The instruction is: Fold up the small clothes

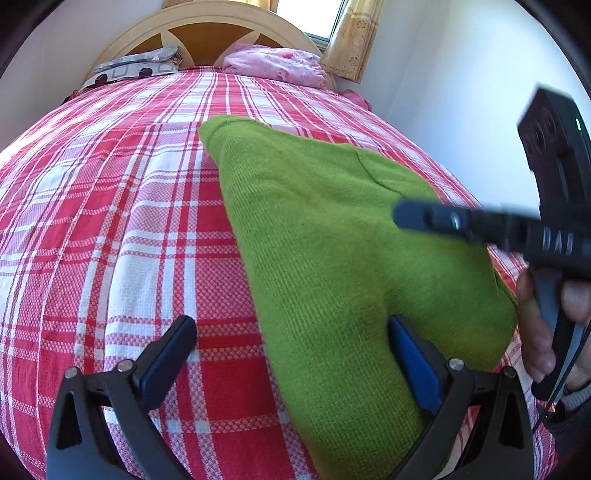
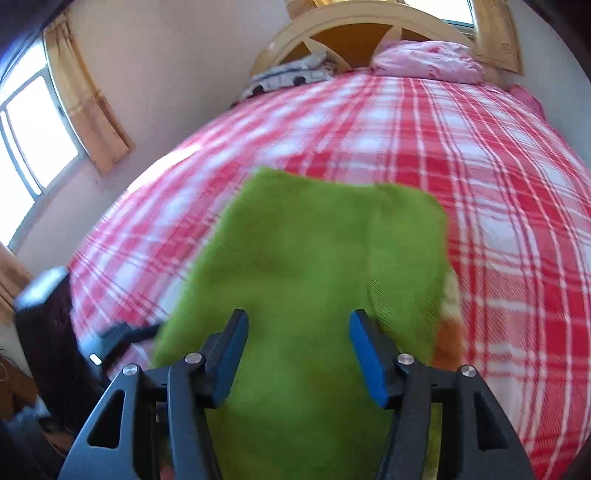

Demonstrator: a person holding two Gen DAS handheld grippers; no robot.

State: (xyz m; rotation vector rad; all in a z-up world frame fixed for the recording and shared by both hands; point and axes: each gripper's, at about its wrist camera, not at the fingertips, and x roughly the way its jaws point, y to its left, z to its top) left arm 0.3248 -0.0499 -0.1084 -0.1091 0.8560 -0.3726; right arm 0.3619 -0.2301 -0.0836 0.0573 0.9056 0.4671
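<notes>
spreading our left gripper [image 1: 291, 343] wide, we hover over the red plaid bed [image 1: 110, 221], its left finger above bare bedspread and its right finger against the near left part of the green knit garment [image 1: 332, 240], nothing pinched. the garment lies folded on the bed, right of centre. further right, our right gripper [image 2: 297, 339] stands open too, both blue pads above the green cloth, gripping nothing. a pink pillow [image 1: 273, 64] sits by the headboard [image 1: 207, 22].
</notes>
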